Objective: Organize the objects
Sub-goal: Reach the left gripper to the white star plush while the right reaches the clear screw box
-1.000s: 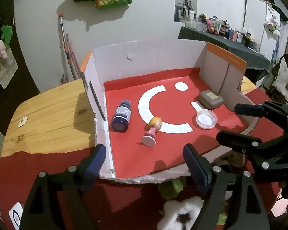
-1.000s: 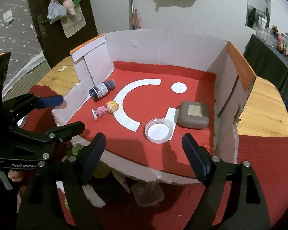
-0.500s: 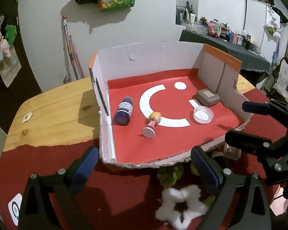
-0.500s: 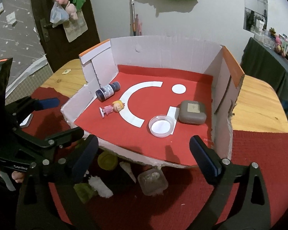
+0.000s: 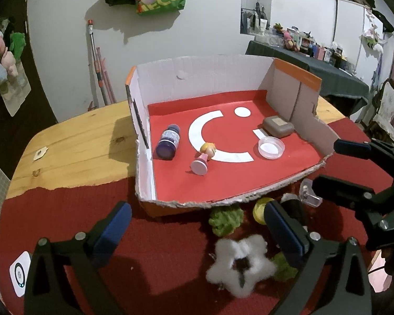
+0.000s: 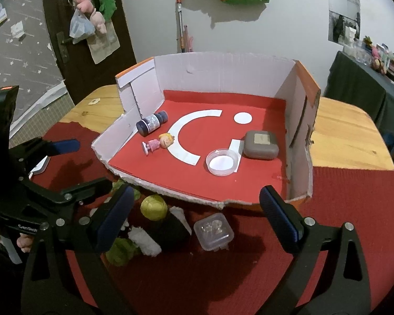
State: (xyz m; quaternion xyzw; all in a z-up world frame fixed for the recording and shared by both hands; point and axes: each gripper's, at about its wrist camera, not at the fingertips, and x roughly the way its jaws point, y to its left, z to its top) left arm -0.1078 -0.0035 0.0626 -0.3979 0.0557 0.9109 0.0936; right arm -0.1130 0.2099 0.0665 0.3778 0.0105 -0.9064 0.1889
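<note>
Both grippers hang empty over the red cloth [image 6: 341, 210], just in front of the torn front edge of the cardboard box [image 5: 223, 78]. The left gripper [image 5: 197, 225] has its jaws opening, already very wide, with nothing between them. The right gripper [image 6: 194, 210] stands spread wide too, over bare cloth and a small clear case [image 6: 214, 231] at the lower middle of its view.

Inside the box, on its red floor, four things already lie: a dark blue bottle [image 5: 168, 141] on its side at the left, a little doll [image 5: 203, 157] just right of it, a round clear dish [image 5: 271, 147] and a grey case [image 5: 278, 126] at the right, the last two close together.

What seems left to sort sits outside, along the box front — a green fuzzy thing [image 5: 226, 219], a white star-shaped fluffy thing [image 5: 240, 265], a yellow ball [image 6: 153, 207].

Likely the next step is a fresh pick. The clear case is the right gripper's nearest target; it looks hard and slippery, so closing squarely on two flat sides should hold best. The pile at the left is crowded, and the two grippers stand near each other there — better one reaches at a time.
</note>
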